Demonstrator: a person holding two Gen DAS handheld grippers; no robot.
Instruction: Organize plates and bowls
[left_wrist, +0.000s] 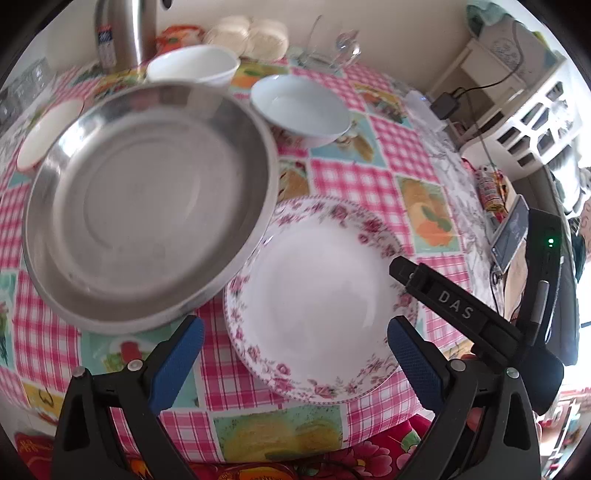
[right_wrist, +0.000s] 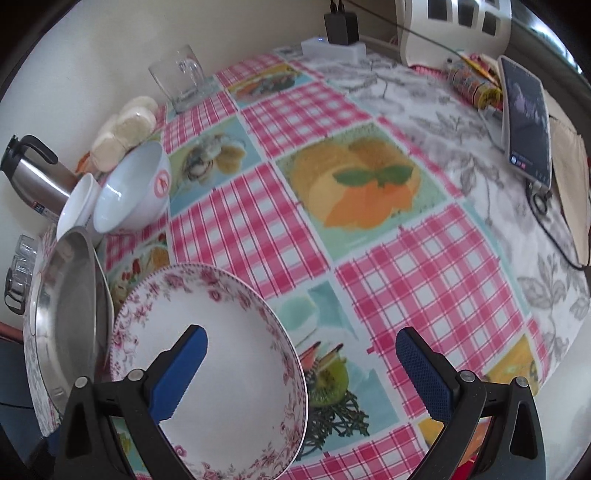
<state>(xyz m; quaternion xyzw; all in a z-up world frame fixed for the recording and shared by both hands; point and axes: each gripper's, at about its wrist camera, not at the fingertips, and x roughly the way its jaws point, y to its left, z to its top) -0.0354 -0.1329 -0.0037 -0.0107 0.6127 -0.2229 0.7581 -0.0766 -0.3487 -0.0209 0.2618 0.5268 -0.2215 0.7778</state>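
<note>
A steel plate (left_wrist: 147, 199) lies left of a white plate with a pink floral rim (left_wrist: 321, 295), its edge overlapping that rim. Beyond them stand two white bowls (left_wrist: 192, 66) (left_wrist: 301, 105). My left gripper (left_wrist: 295, 365) is open above the floral plate's near rim, holding nothing. The right gripper's black finger (left_wrist: 406, 275) shows over that plate's right rim. In the right wrist view my right gripper (right_wrist: 303, 373) is open, with the floral plate's (right_wrist: 210, 350) rim between its fingers. The steel plate (right_wrist: 70, 317) lies further left and the bowls (right_wrist: 136, 188) behind.
A steel flask (left_wrist: 125, 29), pale round buns (left_wrist: 247, 33) and a glass mug (right_wrist: 181, 77) line the wall side. A phone (right_wrist: 526, 122), a charger (right_wrist: 341, 22) and cables lie at the far right. A small white dish (left_wrist: 48, 133) sits far left.
</note>
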